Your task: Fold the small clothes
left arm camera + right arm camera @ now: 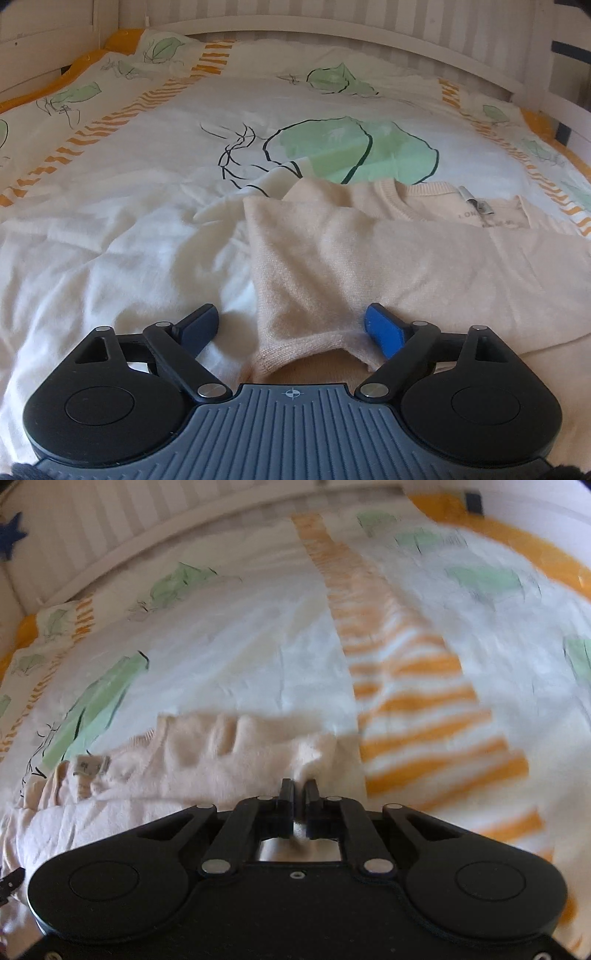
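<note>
1. Left gripper (291, 328): jaws spread wide, straddling the hem of the peach sweater (388, 266), pads clear.
2. Right gripper (299, 794): clamped onto the sweater edge.
3. Sweater lies on the bedspread (147, 155).

Black tongs (291, 328), blue pads (384, 330)

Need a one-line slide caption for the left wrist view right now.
Left gripper open over the cuff of a peach sweater spread on a leaf-print duvet.
</note>
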Available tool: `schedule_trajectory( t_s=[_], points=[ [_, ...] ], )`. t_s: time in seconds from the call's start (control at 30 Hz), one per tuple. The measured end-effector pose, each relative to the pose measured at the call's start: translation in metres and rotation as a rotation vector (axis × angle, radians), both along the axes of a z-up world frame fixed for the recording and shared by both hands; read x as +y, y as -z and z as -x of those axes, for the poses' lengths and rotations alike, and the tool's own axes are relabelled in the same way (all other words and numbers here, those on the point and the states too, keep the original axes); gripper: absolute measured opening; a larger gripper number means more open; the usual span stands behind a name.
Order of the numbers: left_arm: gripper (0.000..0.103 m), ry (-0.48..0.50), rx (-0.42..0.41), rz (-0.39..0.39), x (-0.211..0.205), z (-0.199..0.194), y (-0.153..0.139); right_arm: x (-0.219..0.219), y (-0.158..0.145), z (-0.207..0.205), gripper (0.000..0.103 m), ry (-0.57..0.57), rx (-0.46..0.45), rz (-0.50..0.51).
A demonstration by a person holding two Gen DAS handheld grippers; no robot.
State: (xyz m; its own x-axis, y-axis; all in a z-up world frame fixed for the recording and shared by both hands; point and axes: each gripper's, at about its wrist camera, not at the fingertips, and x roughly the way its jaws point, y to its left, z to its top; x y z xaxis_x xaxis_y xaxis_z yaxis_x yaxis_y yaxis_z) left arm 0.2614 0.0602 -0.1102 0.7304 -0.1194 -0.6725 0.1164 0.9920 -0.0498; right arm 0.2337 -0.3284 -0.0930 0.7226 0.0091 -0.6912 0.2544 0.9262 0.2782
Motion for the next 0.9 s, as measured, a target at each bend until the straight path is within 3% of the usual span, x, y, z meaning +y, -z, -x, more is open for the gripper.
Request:
schedule_trajectory(
  t_s=[0.17, 0.23, 0.37, 0.43, 0.5, 0.6, 0.7, 0.87, 0.9],
  points=[
    [0.091, -0.003, -0.005, -0.004, -0.002, -0.003, 0.001, -0.018, 0.013, -0.013, 0.011, 0.043, 0.031, -0.027],
    [0.092, -0.005, -0.004, -0.003, -0.002, -0.003, 0.001, -0.021, 0.011, -0.007, 0.021, 0.033, 0.021, -0.038],
    [0.093, -0.005, -0.007, -0.005, -0.002, -0.004, 0.002, -0.024, -0.007, 0.024, 0.025, 0.057, -0.037, -0.053],
    [0.093, -0.006, -0.008, -0.009, -0.002, -0.004, 0.001, -0.018, -0.010, 0.037, 0.045, 0.032, -0.031, -0.056],
    [0.093, -0.005, -0.008, -0.007, -0.002, -0.004, 0.001, -0.010, -0.007, 0.049, 0.054, 0.003, -0.014, -0.058],
    [0.093, -0.005, -0.007, -0.005, -0.002, -0.004, 0.002, 0.001, 0.008, 0.061, 0.051, -0.021, 0.047, -0.001],
    [0.093, -0.005, -0.004, 0.004, 0.000, -0.005, 0.001, 0.003, 0.009, 0.074, 0.050, 0.009, 0.027, 0.024],
    [0.093, 0.010, 0.030, 0.027, 0.007, -0.001, -0.005, 0.001, -0.011, 0.098, 0.061, 0.038, 0.035, 0.006],
    [0.093, 0.013, 0.048, 0.035, 0.010, 0.002, -0.008, 0.002, -0.015, 0.106, 0.067, 0.026, 0.036, -0.005]
  ],
)
